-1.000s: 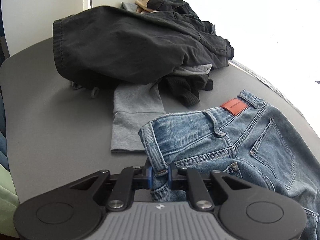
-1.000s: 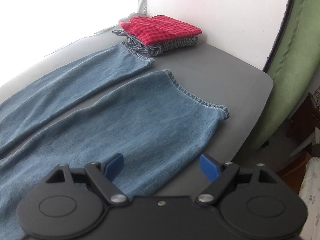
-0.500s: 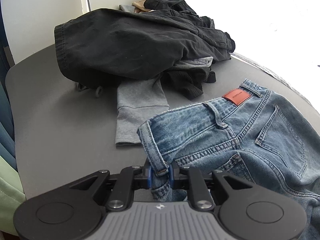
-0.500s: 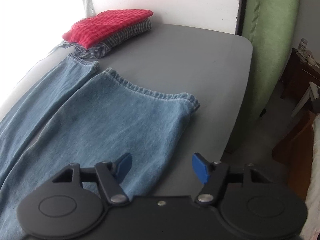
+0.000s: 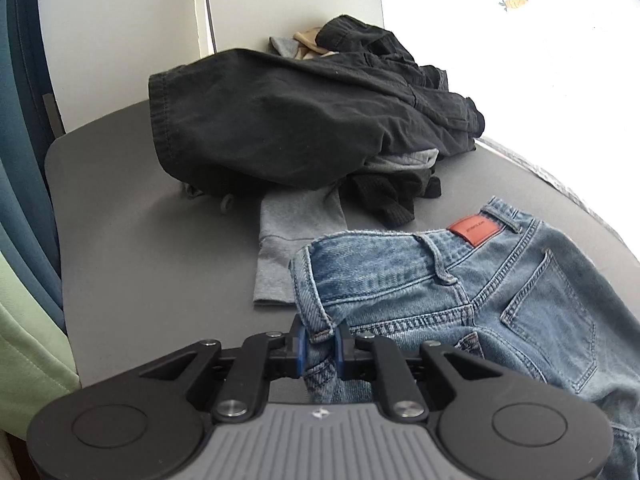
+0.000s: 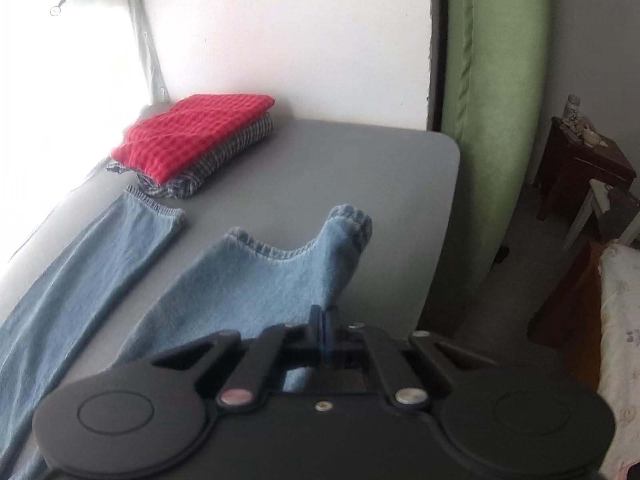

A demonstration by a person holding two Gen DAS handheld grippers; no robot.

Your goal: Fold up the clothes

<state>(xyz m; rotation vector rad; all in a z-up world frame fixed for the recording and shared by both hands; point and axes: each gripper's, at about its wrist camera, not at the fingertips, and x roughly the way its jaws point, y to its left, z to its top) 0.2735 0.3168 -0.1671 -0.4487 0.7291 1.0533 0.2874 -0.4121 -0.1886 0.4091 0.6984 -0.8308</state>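
Left wrist view:
Grip: left gripper (image 5: 320, 346) is clamped on the waistband corner of the jeans (image 5: 460, 300), denim pinched between the blue pads (image 5: 299, 346).
Jeans: seat side up, spreading ahead and to the right of the gripper; red-brown patch (image 5: 475, 230) on the waistband, back pocket (image 5: 548, 320) further right.
Ahead: grey garment (image 5: 296, 240) lies flat just beyond the waistband, partly under a heap topped by a black garment (image 5: 280, 128).
Surface: grey table (image 5: 140, 240), bare to the gripper's left.

Right wrist view:
Grip: right gripper (image 6: 323, 330) is pressed together on the edge of a jeans leg (image 6: 260, 280) near its hem; that corner of the hem (image 6: 348, 220) is lifted and bunched just ahead of the fingers.
Other leg: second leg (image 6: 100, 260) lies flat, ahead and to the left.
Stack: folded red checked cloth (image 6: 192, 136) on a folded blue plaid one (image 6: 224, 156), far ahead-left, just beyond the second leg's hem.
Beside: green cushion (image 6: 496, 100) upright past the table's right edge.
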